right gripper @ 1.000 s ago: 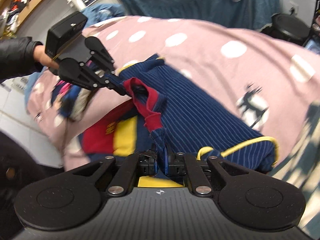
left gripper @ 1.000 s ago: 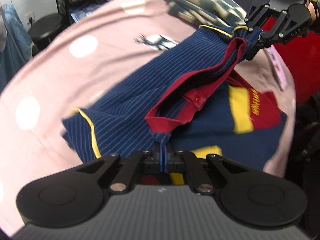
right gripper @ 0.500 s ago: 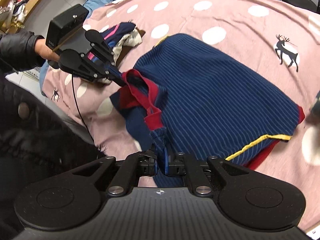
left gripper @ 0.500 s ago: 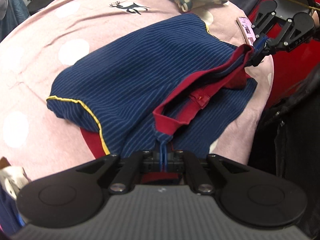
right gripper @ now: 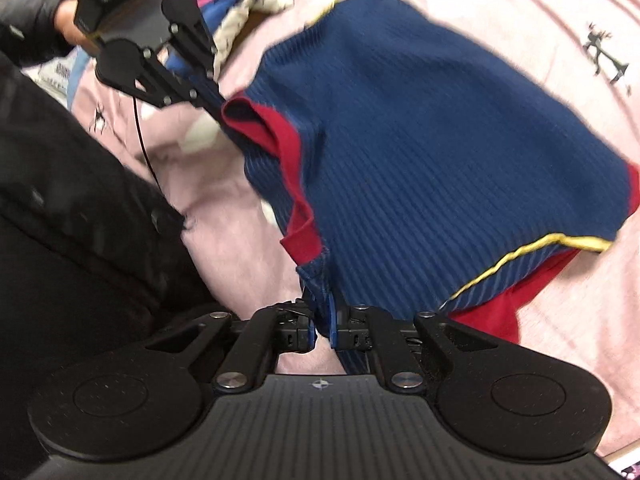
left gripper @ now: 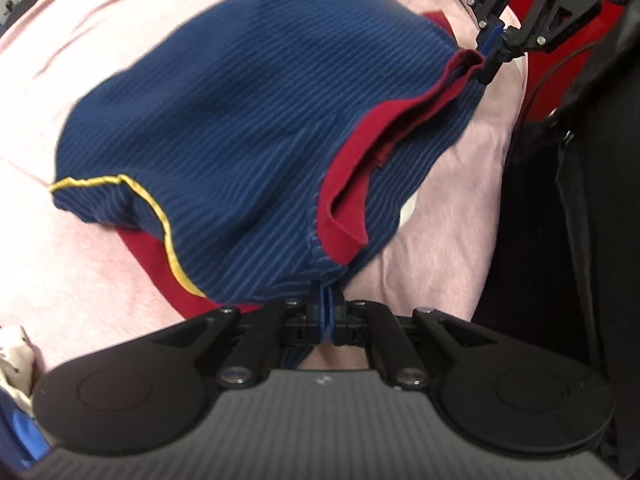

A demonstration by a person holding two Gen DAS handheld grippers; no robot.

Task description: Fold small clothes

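Slippage looks like the main risk in the left wrist view: the left gripper has its fingers pressed together on only a thin bunch of the shirt at one shoulder beside the red collar, so a tug toward the bed edge could pull the cloth free and drop that corner crooked. Across the collar, the right gripper pinches the other shoulder, and the neckline hangs slack between the two, which could let the layers crease unevenly. The garment is navy with fine ribbed stripes, yellow piping at the sleeve and a red layer showing beneath, lying spread on the pink bedspread near its edge. From the right wrist view, the same worry holds for the right gripper, clamped on a small gathered fold of the shirt; the left gripper grips the far shoulder, close to a pile of other clothes that the shirt could snag or drag if shifted that way.
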